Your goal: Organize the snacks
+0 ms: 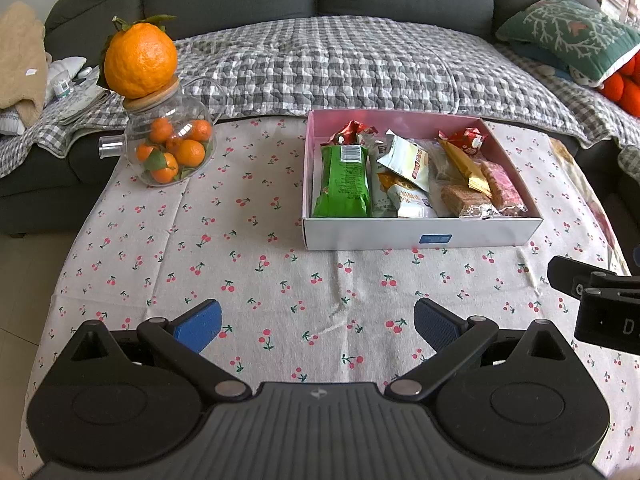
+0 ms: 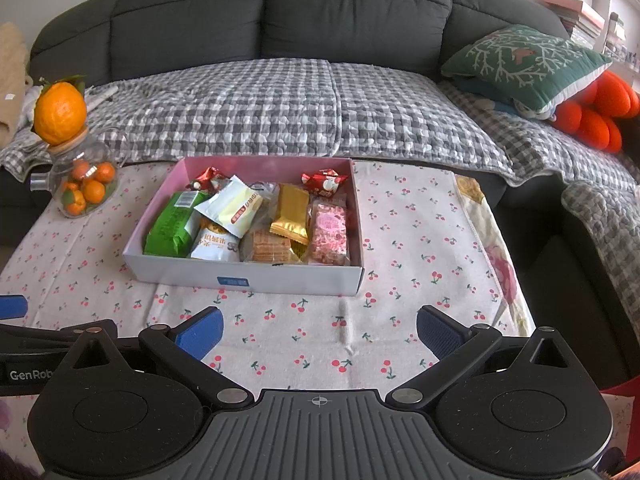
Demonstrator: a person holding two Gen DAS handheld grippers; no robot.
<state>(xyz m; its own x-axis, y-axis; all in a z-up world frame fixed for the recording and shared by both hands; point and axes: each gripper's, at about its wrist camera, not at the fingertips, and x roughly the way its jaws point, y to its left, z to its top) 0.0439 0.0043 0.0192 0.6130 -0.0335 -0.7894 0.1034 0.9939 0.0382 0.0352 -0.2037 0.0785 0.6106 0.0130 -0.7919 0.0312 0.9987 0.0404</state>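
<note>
Okay, both your tongs, left and right, hang wide and empty over the tabletop, short of the box. Snacks all sit inside it. Looks finished or barely begun; reach in if sorting's needed.

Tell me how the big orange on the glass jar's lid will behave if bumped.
The big orange is round and merely rests on the narrow wooden lid, so it would probably roll off. The glass jar itself looks breakable.
</note>
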